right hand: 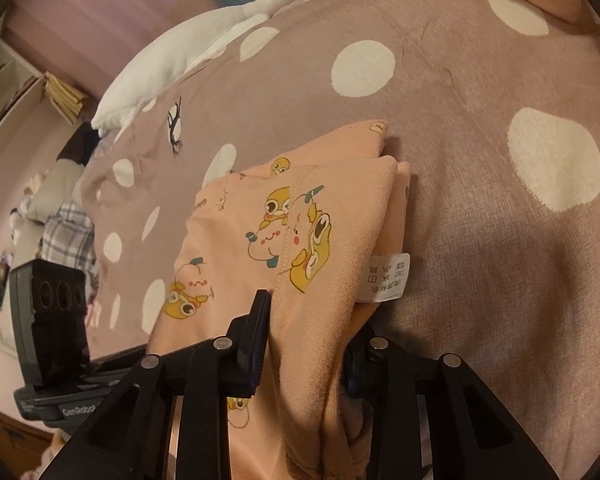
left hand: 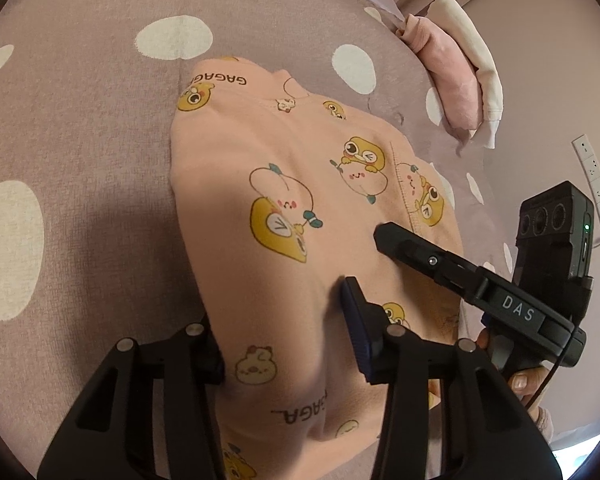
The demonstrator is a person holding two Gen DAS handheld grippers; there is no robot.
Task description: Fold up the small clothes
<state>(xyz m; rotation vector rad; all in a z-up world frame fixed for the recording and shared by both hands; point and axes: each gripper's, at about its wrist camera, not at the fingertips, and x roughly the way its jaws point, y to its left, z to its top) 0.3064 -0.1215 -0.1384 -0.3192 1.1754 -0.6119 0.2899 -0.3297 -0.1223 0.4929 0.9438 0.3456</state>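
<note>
A small peach shirt with yellow cartoon prints (left hand: 284,184) lies partly folded on a mauve bedspread with white dots (left hand: 80,140). My left gripper (left hand: 288,340) straddles the shirt's near end, one finger on each side, shut on the fabric. My right gripper (right hand: 308,344) is shut on the shirt's (right hand: 260,240) folded right edge, near the white care label (right hand: 384,276). The right gripper's finger (left hand: 404,244) also shows in the left wrist view, lying on the shirt's right side.
Folded pink and cream clothes (left hand: 464,84) lie at the bed's far right edge. A white goose plush (right hand: 204,36) lies across the far side of the bed. A power strip (left hand: 596,184) hangs on the wall.
</note>
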